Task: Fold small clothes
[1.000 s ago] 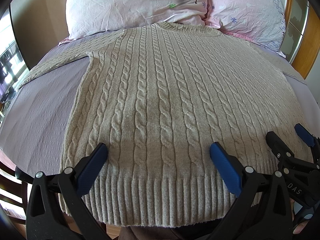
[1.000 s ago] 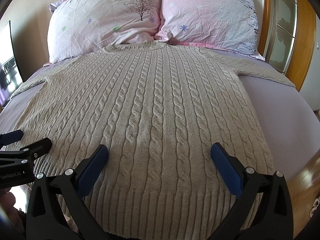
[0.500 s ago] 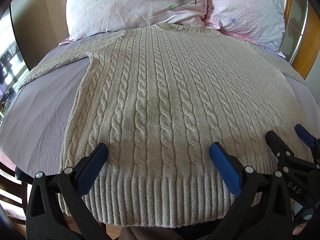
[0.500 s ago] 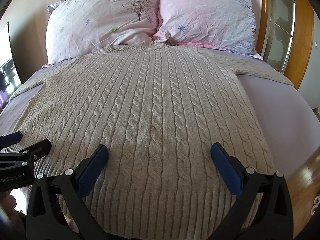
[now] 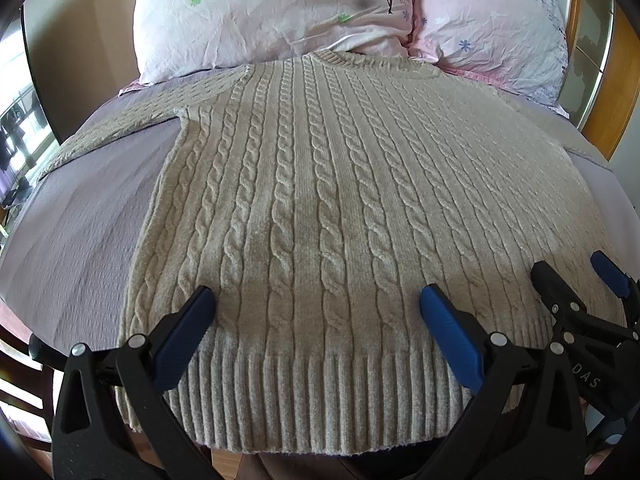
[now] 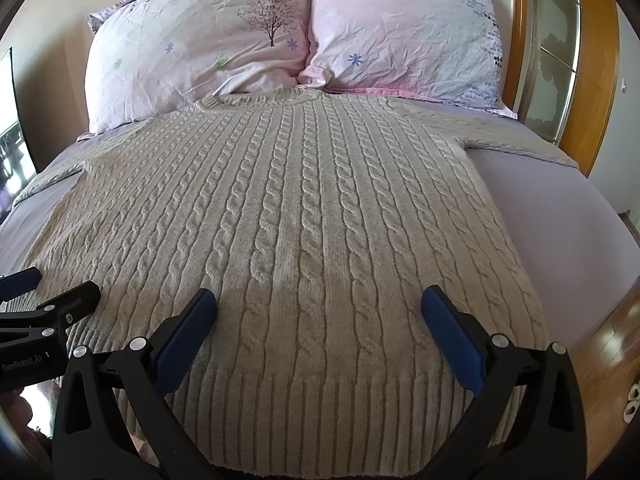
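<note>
Lying flat on the lavender bed (image 6: 568, 216): one beige cable-knit sweater (image 6: 296, 216), sleeves spread sideways. Its length runs away from me, collar at the pillows (image 6: 208, 40), ribbed hem nearest. My left gripper (image 5: 316, 320) and right gripper (image 6: 318, 320) hover spread wide above that hem, holding nothing.

Sweater (image 5: 320, 216) hem ctr behind claws

both views are bright with soft daylight. a faint shadow band crosses the sweater (image 5: 320, 208) near its hem. the fisheye lens bends the edges hard and leaves dark vignetted corners. focus is sharp at centre, softer at the rim, and the window (image 5: 16, 136) is overexposed.
</note>
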The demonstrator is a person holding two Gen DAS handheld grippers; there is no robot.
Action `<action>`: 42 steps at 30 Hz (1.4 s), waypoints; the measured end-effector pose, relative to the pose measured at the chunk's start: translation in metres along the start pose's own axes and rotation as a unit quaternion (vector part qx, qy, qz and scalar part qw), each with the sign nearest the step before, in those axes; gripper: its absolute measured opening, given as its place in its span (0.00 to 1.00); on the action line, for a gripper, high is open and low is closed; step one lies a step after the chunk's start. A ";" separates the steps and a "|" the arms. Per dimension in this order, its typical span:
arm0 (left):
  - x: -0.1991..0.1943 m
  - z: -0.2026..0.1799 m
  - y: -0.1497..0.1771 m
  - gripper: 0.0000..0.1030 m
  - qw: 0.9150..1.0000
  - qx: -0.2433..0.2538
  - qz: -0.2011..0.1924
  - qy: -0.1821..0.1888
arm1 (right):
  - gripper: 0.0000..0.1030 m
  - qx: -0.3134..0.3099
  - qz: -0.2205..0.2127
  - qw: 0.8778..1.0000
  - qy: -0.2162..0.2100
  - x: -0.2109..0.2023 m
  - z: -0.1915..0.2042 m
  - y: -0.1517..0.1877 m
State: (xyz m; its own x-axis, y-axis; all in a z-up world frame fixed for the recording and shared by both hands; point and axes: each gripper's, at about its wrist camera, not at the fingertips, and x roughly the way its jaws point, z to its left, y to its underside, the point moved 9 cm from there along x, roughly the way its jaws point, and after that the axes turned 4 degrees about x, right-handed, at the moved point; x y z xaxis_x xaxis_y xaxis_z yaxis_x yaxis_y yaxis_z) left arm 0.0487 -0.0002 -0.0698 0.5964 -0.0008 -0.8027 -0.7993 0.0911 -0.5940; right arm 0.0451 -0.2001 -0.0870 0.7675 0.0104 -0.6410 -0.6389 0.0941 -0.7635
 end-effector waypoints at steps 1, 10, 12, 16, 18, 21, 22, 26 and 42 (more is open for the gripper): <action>0.000 0.000 -0.001 0.98 1.000 0.000 -0.001 0.000 | 0.99 0.000 0.000 1.000 0.000 0.000 0.000 0.000; 0.001 0.000 -0.001 0.98 1.000 0.001 -0.003 0.000 | 0.99 -0.008 -0.004 1.000 -0.007 -0.001 0.000 -0.001; 0.000 0.000 0.000 0.98 1.000 0.002 -0.005 0.000 | 0.99 -0.011 -0.005 1.000 -0.011 -0.001 0.000 0.000; 0.000 -0.001 0.000 0.98 1.000 0.006 -0.009 0.001 | 0.99 -0.025 -0.014 0.999 -0.036 -0.003 0.000 0.002; -0.001 -0.001 0.001 0.98 1.000 0.009 -0.015 0.003 | 0.99 -0.041 -0.010 0.997 -0.065 -0.005 -0.001 0.002; -0.002 -0.002 0.000 0.98 0.999 0.014 -0.036 0.005 | 0.99 -0.033 -0.003 0.995 -0.089 -0.008 -0.019 -0.009; -0.002 -0.001 -0.001 0.98 0.999 0.014 -0.040 0.011 | 0.99 -0.016 -0.021 0.997 -0.078 -0.012 -0.042 -0.024; -0.007 0.006 -0.015 0.98 0.996 -0.013 -0.069 0.061 | 0.99 0.067 -0.052 0.996 -0.019 -0.013 -0.136 -0.080; -0.023 0.171 -0.126 0.98 0.951 -0.211 -0.211 0.077 | 0.36 0.511 0.015 0.855 0.082 0.145 -0.458 -0.169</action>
State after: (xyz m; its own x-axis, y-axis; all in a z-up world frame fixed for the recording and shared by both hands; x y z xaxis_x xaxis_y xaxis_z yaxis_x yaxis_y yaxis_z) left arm 0.1482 0.1586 0.0327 0.8785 -0.0983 -0.4675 -0.4694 -0.3586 -0.8069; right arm 0.2404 -0.6702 -0.0873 0.6806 -0.1039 -0.7252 -0.2137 0.9187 -0.3322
